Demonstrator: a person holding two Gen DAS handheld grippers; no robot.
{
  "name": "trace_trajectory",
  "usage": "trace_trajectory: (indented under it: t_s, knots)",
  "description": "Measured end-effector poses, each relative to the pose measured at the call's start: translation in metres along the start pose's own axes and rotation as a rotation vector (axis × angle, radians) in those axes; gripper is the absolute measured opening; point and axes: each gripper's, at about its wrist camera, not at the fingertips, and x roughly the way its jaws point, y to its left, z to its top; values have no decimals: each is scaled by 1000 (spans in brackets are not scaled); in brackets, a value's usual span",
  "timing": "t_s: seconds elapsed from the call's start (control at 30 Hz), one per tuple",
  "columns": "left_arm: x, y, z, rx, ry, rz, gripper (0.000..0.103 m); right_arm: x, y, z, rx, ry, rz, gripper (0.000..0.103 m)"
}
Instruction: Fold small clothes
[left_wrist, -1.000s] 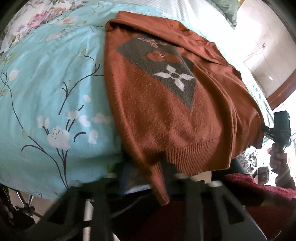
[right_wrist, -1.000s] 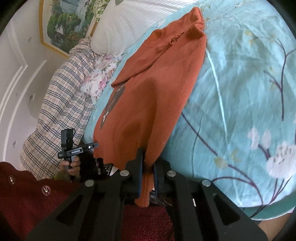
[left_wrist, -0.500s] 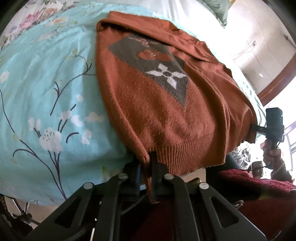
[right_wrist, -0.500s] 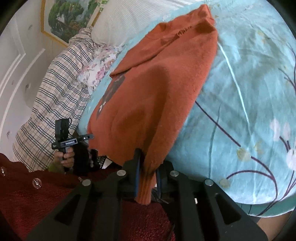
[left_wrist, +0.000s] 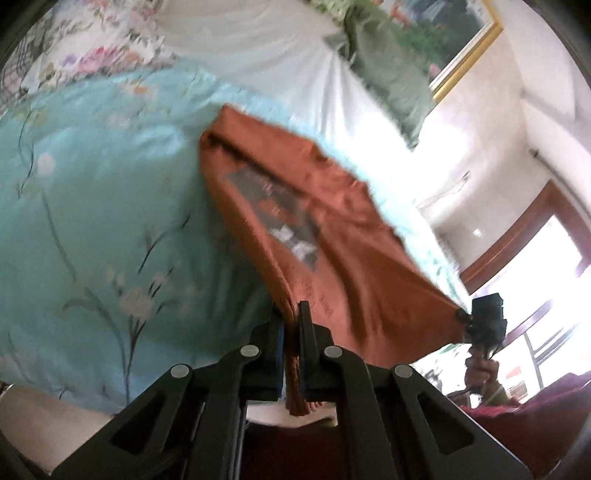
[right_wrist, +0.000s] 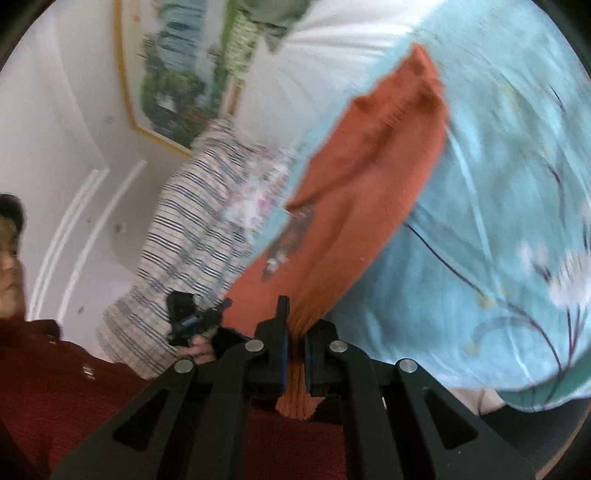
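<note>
A rust-orange knitted sweater (left_wrist: 332, 240) with a grey patch on its front lies on the light-blue flowered bed cover (left_wrist: 92, 203). Its lower edge is lifted and stretched between both grippers. My left gripper (left_wrist: 291, 314) is shut on one corner of the ribbed hem, which hangs out behind the fingers. My right gripper (right_wrist: 295, 325) is pinching the other hem corner of the sweater (right_wrist: 369, 184), its jaws closing tighter on the knit. Each gripper shows in the other's view: the right gripper (left_wrist: 487, 317) and the left gripper (right_wrist: 192, 317).
A white pillow (left_wrist: 277, 44) and a green pillow (left_wrist: 384, 70) lie at the head of the bed. A checked cloth (right_wrist: 192, 251) lies along the far side. A framed painting (right_wrist: 173, 66) hangs on the wall. The person's dark red garment (right_wrist: 55, 387) is close below the grippers.
Both grippers have risen and tilted upward with the hem. The lower part of the sweater has come up off the bed edge and pulled taut between them.
</note>
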Motion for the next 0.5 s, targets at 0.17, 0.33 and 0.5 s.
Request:
trace_trajectory:
  t_s: [0.17,0.33,0.5]
  knots:
    - [-14,-14,29,24,-102,-33,4,-10,28,32,-59,-80,95,7]
    - [-4,-13,64,16,-176,-30,4,-7,22,64,-61,-130,57,7]
    - [22,-8,116,18,-229,33,4,9,13,114,-81,-173,-21,7]
